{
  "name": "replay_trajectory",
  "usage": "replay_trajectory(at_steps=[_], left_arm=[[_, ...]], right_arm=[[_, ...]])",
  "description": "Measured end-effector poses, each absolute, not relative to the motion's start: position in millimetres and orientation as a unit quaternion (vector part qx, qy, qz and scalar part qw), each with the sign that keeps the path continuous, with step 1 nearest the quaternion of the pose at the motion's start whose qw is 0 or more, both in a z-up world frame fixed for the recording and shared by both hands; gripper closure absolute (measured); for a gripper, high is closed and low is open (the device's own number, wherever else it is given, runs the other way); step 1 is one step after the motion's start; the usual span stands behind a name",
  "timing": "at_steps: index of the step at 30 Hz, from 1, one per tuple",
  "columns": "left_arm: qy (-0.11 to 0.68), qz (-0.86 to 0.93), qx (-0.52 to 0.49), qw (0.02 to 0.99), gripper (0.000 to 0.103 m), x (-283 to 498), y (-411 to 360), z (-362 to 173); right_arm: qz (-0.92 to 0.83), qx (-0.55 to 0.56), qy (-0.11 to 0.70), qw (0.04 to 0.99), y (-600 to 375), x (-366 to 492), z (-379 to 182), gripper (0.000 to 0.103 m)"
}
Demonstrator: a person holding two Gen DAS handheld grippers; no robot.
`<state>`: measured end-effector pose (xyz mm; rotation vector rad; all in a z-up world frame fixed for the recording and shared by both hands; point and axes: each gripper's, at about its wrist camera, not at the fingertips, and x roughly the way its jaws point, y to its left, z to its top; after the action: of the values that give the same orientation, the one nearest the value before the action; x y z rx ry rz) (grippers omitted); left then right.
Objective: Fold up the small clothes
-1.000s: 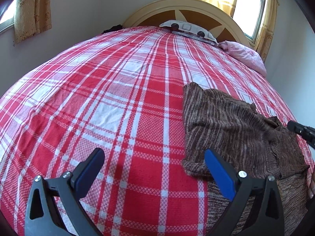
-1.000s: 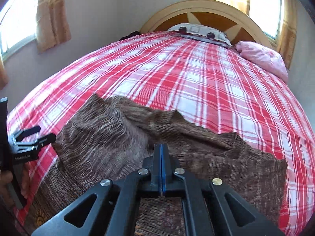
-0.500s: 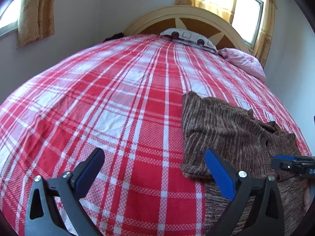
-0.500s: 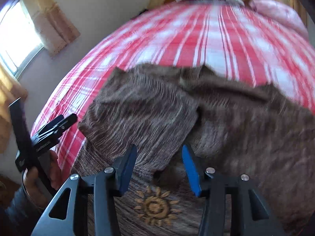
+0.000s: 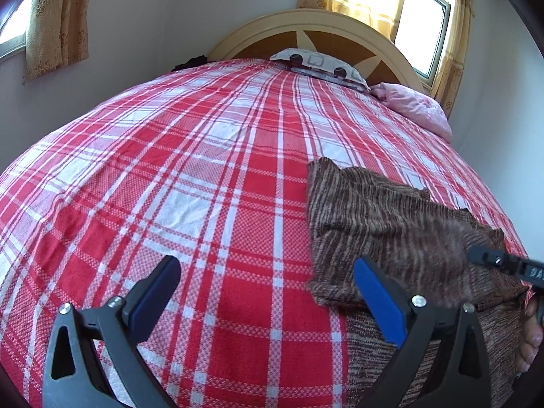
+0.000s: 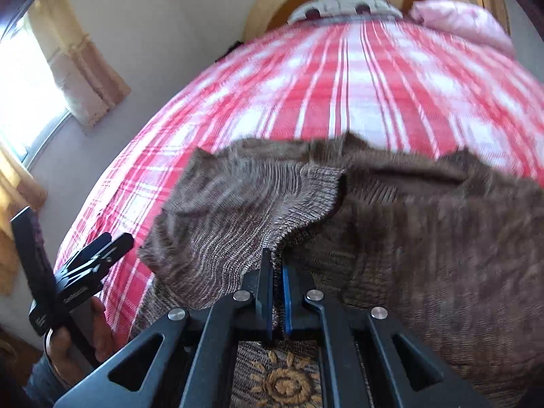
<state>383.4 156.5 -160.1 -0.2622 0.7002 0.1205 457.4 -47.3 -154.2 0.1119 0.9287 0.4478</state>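
Observation:
A brown striped knit garment (image 5: 391,224) lies at the near right of the red plaid bed (image 5: 170,170). One side is folded over as a flap (image 6: 244,210), and a gold sun motif (image 6: 282,380) shows on the lower layer. My right gripper (image 6: 277,261) is shut, pinching the near edge of that flap between its blue pads. From the left wrist view it (image 5: 476,255) enters at the right edge. My left gripper (image 5: 265,268) hangs open above the bed, nothing between its fingers; its right finger overlaps the garment's near-left corner. It (image 6: 102,248) sits left of the garment.
A patterned pillow (image 5: 316,63) and a pink pillow (image 5: 414,108) lie against the curved wooden headboard (image 5: 316,30). Curtained windows flank the bed. A person's hand (image 6: 68,340) holds the left gripper at the bed's near-left edge.
My right gripper opened, dipped toward the garment's folded flap, and shut on its near edge. The left gripper stayed where it was, still open.

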Motion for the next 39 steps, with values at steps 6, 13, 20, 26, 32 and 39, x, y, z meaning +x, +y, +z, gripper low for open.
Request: replay_trajectory(at_steps=[6,13,20,26,32,39], left_arm=[[0.343,0.056,-0.118,0.930,0.000,384,152,-160],[0.353,0.056,-0.111,0.927,0.000,388,149,-162],[0.313,0.050,-0.121,0.941,0.000,377,147,-146],[0.344,0.000,-0.036,0.938,0.000,407,98,-148],[0.435,0.019,-0.036,0.899,0.000,433,99,-177],[0.431,0.027,-0.016,0.902,0.000,430,90,-178]], right_arm=[[0.193,0.009,0.406,0.893,-63,449,-112,0.100],[0.154,-0.026,0.424,0.892,-88,450,-123,0.099],[0.154,0.005,0.474,0.867,-112,456,-160,0.062],[0.187,0.144,0.466,0.853,-148,480,-155,0.059],[0.167,0.175,0.503,0.829,-144,512,-178,0.094],[0.091,0.004,0.377,0.922,-116,486,-126,0.098]])
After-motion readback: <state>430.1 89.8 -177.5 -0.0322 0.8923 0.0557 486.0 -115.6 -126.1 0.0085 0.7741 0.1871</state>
